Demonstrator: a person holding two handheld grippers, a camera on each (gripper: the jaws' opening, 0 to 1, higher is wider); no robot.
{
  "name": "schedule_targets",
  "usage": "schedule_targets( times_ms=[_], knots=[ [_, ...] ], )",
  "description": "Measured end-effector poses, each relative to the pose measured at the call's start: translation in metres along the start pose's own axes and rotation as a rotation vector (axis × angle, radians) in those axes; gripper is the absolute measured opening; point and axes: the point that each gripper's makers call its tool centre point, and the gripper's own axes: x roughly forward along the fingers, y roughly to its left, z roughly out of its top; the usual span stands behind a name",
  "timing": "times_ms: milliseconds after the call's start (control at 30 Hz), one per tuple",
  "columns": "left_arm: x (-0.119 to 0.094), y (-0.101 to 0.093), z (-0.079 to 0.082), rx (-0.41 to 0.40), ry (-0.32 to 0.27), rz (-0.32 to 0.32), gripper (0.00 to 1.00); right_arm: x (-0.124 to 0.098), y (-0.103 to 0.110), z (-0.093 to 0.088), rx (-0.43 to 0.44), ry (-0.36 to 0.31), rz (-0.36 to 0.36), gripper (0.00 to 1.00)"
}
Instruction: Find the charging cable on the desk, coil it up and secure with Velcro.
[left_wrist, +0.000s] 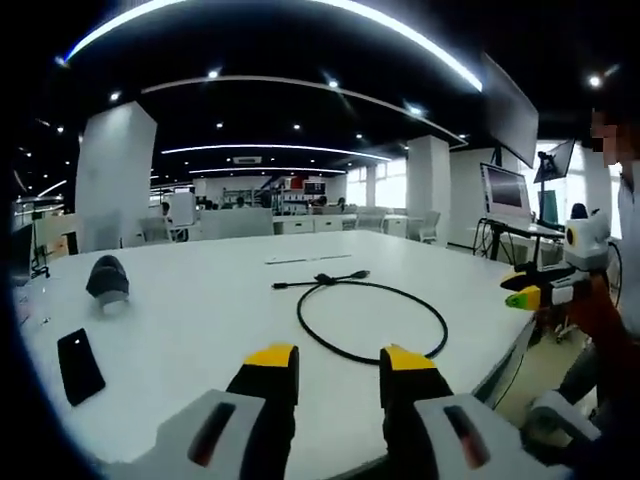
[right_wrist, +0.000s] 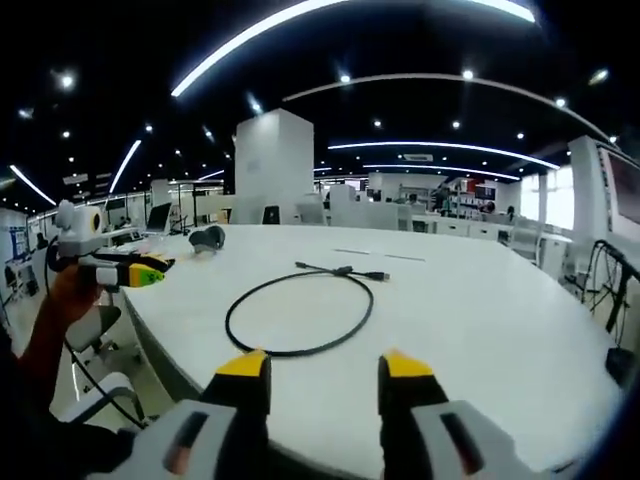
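A thin black charging cable (left_wrist: 372, 318) lies on the smooth, matte white counter (left_wrist: 200, 300), bent into one loose, nearly round loop. Its two ends cross at the far side of the loop and run off in short straight tails with small plugs. The cable rests near the counter's rounded edge, ahead of both cameras and apart from both sets of jaws.

The left hand-held gripper (left_wrist: 340, 362) has black jaws with yellow tips and grey plastic bodies; the jaws stand apart with nothing between them. The right hand-held gripper (right_wrist: 325, 368) is built the same and is likewise spread and empty, hovering over the counter edge.

In the left gripper view, a flat black phone (left_wrist: 80, 365) lies on the counter to the left, and a rounded dark object (left_wrist: 107, 281) sits beyond it; the right hand-held gripper shows at the right edge, held by a hand. In the right gripper view the cable (right_wrist: 300, 315) appears again, the dark object (right_wrist: 207, 238) sits far back, and the left hand-held gripper enters from the left, its yellow tip pointing toward the counter.
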Motion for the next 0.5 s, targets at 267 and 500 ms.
schedule_targets(
  times_ms=[267, 500],
  knots=[
    [0.002, 0.0034, 0.0044, -0.006, -0.011, 0.007, 0.33, -0.0018, -0.0037, 0.0021, 0.0, -0.007, -0.015, 0.44],
    [0.0044, 0.0068, 0.0046, -0.01, -0.006, 0.008, 0.32, -0.0057, -0.0086, 0.0064, -0.013, -0.018, -0.039, 0.43]
  ],
)
